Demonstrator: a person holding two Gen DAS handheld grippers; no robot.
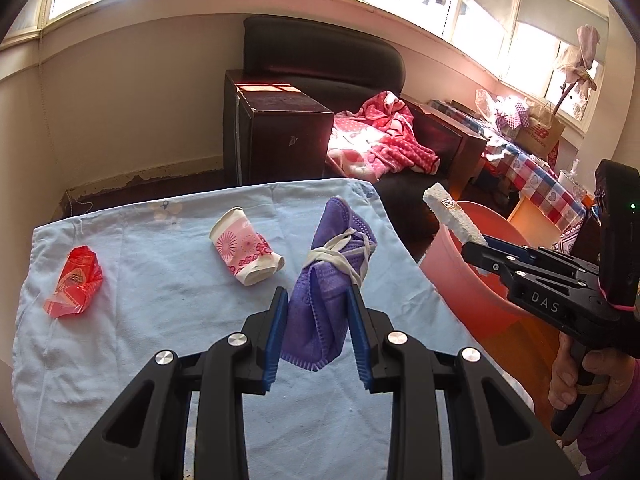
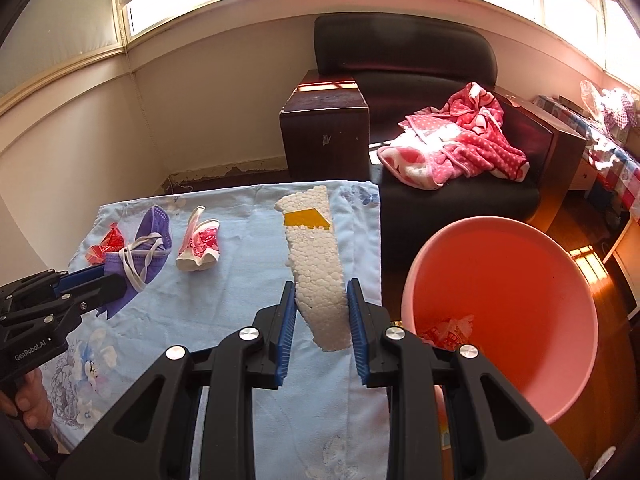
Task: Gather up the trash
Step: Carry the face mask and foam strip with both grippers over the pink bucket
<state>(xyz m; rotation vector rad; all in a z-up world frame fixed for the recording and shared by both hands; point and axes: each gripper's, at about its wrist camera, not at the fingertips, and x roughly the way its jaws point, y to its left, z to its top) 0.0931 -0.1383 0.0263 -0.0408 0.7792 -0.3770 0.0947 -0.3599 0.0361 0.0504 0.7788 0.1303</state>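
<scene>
1. Left wrist view: the left hand-held gripper point(image 1: 317, 334) is clamped on a purple face mask point(image 1: 332, 272) lifted off the light blue worktop point(image 1: 160, 320).
2. A crushed paper cup point(image 1: 245, 251) and a red wrapper point(image 1: 74, 285) lie on the worktop, left of the mask.
3. Right wrist view: the right hand-held gripper point(image 2: 320, 334) grips a white foam piece point(image 2: 318, 276).
4. A pink bin point(image 2: 500, 312) stands right of the worktop with wrappers inside.
</scene>
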